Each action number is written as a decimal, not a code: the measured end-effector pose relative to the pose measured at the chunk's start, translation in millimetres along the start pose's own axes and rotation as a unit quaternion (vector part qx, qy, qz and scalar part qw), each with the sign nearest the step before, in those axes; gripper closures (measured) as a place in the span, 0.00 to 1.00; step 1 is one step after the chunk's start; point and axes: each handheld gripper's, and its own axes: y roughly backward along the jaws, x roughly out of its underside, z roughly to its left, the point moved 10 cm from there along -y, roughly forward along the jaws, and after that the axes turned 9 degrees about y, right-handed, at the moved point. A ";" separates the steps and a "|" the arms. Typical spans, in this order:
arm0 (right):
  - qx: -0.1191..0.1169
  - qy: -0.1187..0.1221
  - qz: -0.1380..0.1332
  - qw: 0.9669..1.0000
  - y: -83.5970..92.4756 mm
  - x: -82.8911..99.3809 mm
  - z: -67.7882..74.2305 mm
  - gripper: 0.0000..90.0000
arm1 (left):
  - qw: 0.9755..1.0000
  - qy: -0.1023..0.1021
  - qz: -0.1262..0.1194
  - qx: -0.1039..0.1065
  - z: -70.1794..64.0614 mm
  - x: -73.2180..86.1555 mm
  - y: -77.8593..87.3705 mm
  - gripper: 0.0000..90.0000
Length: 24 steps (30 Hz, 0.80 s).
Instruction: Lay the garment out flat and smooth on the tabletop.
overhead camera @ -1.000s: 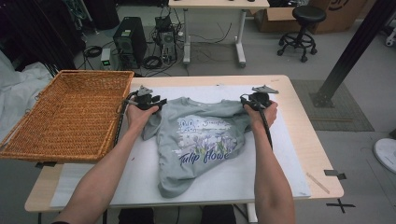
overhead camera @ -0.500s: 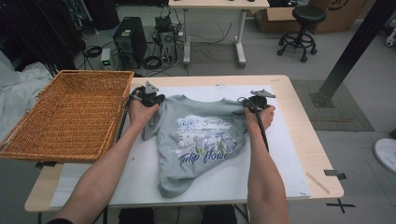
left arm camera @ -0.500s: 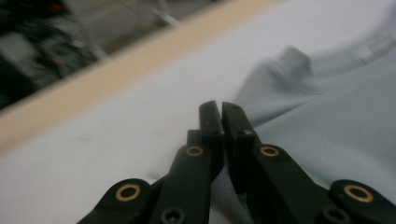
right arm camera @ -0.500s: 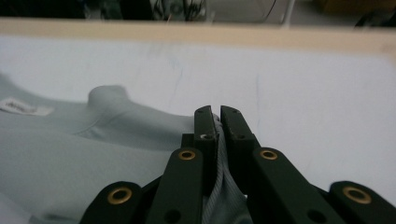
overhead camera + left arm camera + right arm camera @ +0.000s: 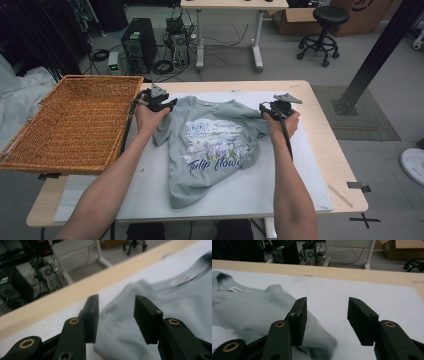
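A grey T-shirt (image 5: 215,145) printed with flowers and the words "Tulip flower" lies face up on a white mat (image 5: 280,185). My left gripper (image 5: 165,103) hovers at the shirt's left shoulder. In the left gripper view that gripper (image 5: 116,301) has just been opening; the grey cloth (image 5: 120,332) lies below the gap, and neither pad presses on it. My right gripper (image 5: 267,109) is at the right sleeve. Its jaws (image 5: 327,303) have also just been opening, with bare mat between them and the sleeve (image 5: 249,310) beside the left jaw.
A large wicker basket (image 5: 70,125) sits on the table's left end, close to my left forearm. The wooden table (image 5: 330,130) borders the mat on the right and far sides. Beyond it are desks, computers, cables and a stool on the floor.
Both grippers pinched the shirt's shoulders half a second ago and now stand open off the cloth. The left hand has lifted slightly. The shirt lies about as before.
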 end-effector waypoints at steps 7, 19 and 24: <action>0.017 -0.013 -0.013 1.000 54.5 17.6 -17.3 0.54 | 0.998 0.007 -0.017 0.056 -33.8 0.1 30.3 0.57; -0.067 -0.059 0.021 0.996 48.2 69.2 38.0 0.79 | 0.995 -0.018 0.000 0.095 -63.7 31.5 50.0 0.58; -0.022 -0.079 0.012 0.997 64.5 45.2 9.7 0.96 | 0.996 -0.020 -0.004 0.088 -56.6 34.7 57.7 0.59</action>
